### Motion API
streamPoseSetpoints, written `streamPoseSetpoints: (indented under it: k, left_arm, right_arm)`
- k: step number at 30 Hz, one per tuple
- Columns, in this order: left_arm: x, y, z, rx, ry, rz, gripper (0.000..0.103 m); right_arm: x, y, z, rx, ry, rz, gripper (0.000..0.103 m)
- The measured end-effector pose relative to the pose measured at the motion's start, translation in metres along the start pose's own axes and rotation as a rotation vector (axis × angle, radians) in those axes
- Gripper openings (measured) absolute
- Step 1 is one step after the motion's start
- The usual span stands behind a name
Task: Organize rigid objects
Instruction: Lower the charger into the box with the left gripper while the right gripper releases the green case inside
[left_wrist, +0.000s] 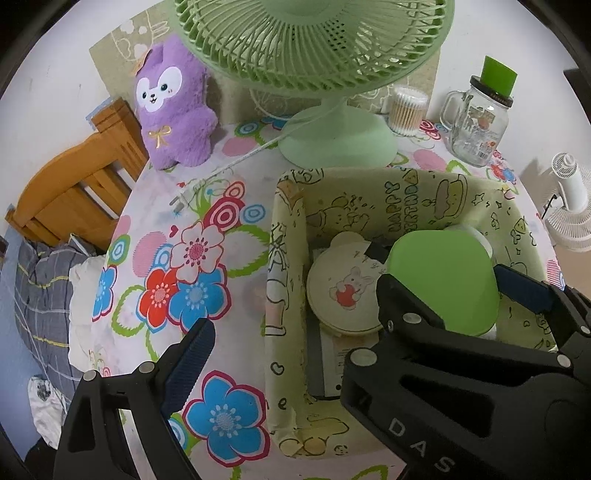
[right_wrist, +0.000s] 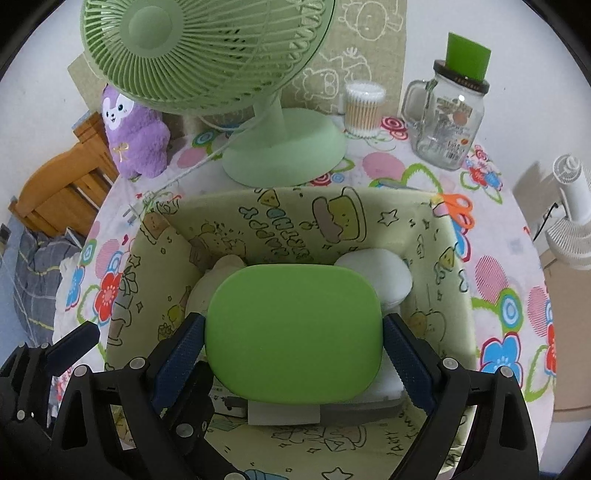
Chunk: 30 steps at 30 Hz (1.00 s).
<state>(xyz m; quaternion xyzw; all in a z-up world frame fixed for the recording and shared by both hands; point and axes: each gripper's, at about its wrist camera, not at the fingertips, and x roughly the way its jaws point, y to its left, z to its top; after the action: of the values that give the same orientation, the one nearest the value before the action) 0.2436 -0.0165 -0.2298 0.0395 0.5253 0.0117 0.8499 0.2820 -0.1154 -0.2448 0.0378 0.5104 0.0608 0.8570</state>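
A pale yellow cartoon-print storage box (left_wrist: 288, 236) (right_wrist: 458, 266) stands on the flowered table. My right gripper (right_wrist: 293, 332) is shut on a green rounded-square lid-like object (right_wrist: 293, 332) and holds it inside the box; it also shows in the left wrist view (left_wrist: 443, 280). Under it lie a round cream case with a rabbit picture (left_wrist: 340, 291), a white round object (right_wrist: 384, 273) and a flat dark item. My left gripper (left_wrist: 288, 328) is open and empty, straddling the box's left wall; the right finger is hidden behind the other gripper.
A green desk fan (left_wrist: 332, 136) (right_wrist: 284, 147) stands behind the box, its cord and plug on the table. A purple plush (left_wrist: 173, 107), a cotton-swab tub (right_wrist: 364, 107), a glass mug jar (right_wrist: 443, 122) and orange scissors (right_wrist: 458, 208) lie around. A wooden chair (left_wrist: 74, 188) is left.
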Motion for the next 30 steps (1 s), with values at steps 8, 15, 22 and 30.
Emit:
streamPoseSetpoints:
  k: [8, 15, 22, 30]
  left_arm:
    - [-0.001, -0.001, -0.007, 0.001, 0.007, -0.033, 0.094]
    - [-0.016, -0.003, -0.014, 0.006, -0.013, -0.055, 0.096]
    - [-0.028, -0.008, -0.023, 0.011, -0.036, -0.068, 0.096]
    - [-0.046, -0.005, -0.032, 0.012, -0.061, -0.080, 0.097]
  right_arm:
    - [-0.002, 0.000, -0.005, -0.013, 0.007, 0.001, 0.097]
    - [-0.018, 0.000, -0.010, -0.016, -0.012, -0.007, 0.097]
    - [-0.034, -0.002, -0.020, -0.020, -0.032, -0.024, 0.097]
    - [-0.054, -0.009, -0.032, 0.011, -0.043, -0.032, 0.097]
